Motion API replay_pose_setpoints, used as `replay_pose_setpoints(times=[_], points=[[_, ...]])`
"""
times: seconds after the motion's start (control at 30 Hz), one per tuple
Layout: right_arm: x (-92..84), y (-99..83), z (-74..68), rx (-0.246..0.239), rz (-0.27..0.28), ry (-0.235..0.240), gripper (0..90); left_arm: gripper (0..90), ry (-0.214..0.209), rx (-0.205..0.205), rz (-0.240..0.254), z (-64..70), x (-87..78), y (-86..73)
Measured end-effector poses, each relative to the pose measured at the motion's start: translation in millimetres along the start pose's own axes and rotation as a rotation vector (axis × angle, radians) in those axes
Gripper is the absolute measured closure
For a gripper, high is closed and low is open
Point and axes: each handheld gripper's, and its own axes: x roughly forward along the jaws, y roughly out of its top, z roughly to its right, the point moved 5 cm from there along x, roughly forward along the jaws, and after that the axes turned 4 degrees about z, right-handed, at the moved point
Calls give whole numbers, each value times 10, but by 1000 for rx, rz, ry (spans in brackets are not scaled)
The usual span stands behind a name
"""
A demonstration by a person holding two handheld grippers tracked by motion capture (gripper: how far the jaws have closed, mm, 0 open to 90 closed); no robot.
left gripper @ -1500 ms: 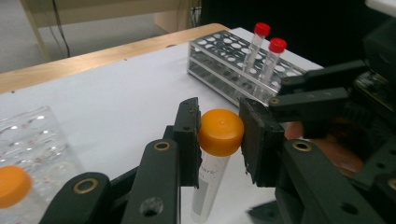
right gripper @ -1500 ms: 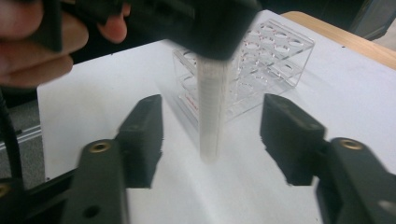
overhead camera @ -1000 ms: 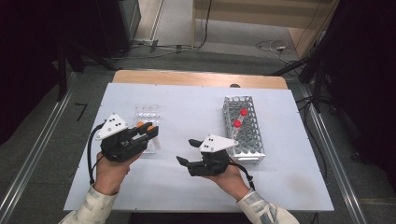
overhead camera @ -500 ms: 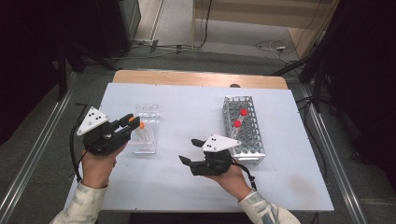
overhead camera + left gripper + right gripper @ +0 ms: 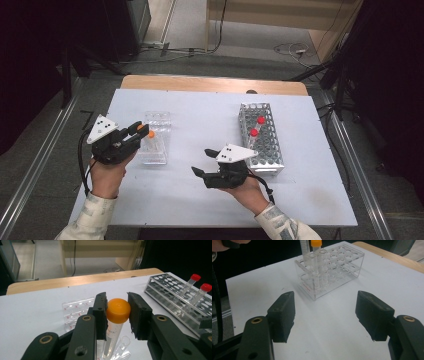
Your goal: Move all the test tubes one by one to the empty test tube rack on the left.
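My left gripper is shut on an orange-capped tube, its pads pressed on the cap. The tube hangs upright with its lower end at the clear plastic rack. In the right gripper view this tube reaches down into a near-corner hole of the clear rack. A second orange-capped tube stands right behind it. My right gripper hovers open over the white table, nothing between its jaws. It points toward the clear rack.
A metal rack lies at the right with two red-capped tubes in it, just behind my right hand. A wooden strip borders the table's far edge. Bare white tabletop separates the two racks.
My left hand has carried the orange-capped tube leftward, from near the table's middle to the left side of the clear rack. The right hand has kept still.
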Motion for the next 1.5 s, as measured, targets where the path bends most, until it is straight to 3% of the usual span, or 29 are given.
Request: replay_pose_setpoints(times=[0.37,0.6,0.97,1.13,1.33,1.5], points=[[-4,0,0,-3,0,-1,310,693,44,56,-48,61,138,-168],[-12,-3,3,-1,-1,-2,309,691,62,53,-69,42,162,-224],[-14,-7,8,1,-4,-5,311,632,57,45,-66,49,145,-212],[-36,-3,27,2,4,-11,310,583,54,45,-59,67,136,-199],[-130,-7,88,10,9,-32,310,388,66,14,-47,61,124,-173],[-280,-39,212,25,20,-70,310,288,69,-5,-54,62,128,-163]])
